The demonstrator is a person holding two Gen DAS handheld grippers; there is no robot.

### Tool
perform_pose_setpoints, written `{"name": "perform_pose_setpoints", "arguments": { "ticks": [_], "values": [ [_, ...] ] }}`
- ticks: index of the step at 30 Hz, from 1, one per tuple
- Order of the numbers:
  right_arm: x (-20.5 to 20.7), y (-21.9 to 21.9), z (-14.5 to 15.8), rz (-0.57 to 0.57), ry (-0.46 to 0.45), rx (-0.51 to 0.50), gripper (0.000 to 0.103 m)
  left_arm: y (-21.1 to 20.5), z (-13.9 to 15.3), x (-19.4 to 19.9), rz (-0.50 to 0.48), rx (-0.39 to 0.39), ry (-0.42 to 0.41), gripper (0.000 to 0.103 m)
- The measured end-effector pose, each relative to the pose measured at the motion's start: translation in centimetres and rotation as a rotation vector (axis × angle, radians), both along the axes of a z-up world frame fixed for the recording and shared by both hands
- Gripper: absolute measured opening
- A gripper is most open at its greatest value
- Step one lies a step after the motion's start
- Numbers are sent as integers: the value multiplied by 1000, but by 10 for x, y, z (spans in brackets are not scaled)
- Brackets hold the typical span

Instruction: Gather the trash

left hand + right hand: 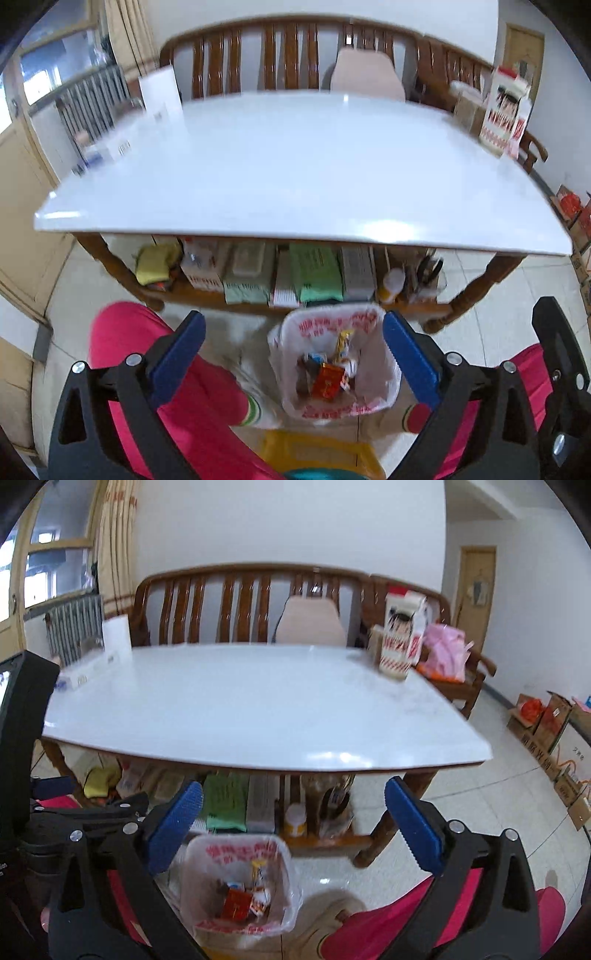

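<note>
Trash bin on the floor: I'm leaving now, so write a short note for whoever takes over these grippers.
Left gripper: open, empty.
Right gripper: open, empty.
Trash bin: on the floor in front of the table, lined with a bag, wrappers already inside.
Done: the middle of the tabletop shows no loose trash.
Left: check the boxes and carton at the table's edges; unclear whether they count as trash.

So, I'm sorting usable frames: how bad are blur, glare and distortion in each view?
Left wrist view: motion blur smears the shelf clutter and the bin; glare patch on the white tabletop; fisheye bows its edge. Right wrist view: similar blur, glare streak near the tabletop's front edge, dark vignette corners.
</note>
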State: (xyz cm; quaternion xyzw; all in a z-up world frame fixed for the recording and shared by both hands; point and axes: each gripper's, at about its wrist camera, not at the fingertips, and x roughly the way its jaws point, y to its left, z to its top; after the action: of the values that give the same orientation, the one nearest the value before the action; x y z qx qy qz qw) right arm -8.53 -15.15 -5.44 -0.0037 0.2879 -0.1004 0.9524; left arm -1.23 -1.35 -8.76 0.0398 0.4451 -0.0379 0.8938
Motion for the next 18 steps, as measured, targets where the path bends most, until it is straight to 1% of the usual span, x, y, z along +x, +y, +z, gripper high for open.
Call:
{"name": "perform_pose_setpoints", "arguments": {
  "ticks": [4,8,12,18],
  "values": [
    [-15,-1,25,-28,-82,-10,97,1,33,-14,3,-18,-97,95],
    [-27,-1,46,-47,-136,-22,97,-1,57,-24,1,-5,-176,95],
    [-37,-1,58,-47,-163,-16,97,-1,75,-36,-3,2,-219,95],
    [-47,-3,70,-53,-184,-10,97,-3,89,-49,1,18,-266,95]
  ]
}}
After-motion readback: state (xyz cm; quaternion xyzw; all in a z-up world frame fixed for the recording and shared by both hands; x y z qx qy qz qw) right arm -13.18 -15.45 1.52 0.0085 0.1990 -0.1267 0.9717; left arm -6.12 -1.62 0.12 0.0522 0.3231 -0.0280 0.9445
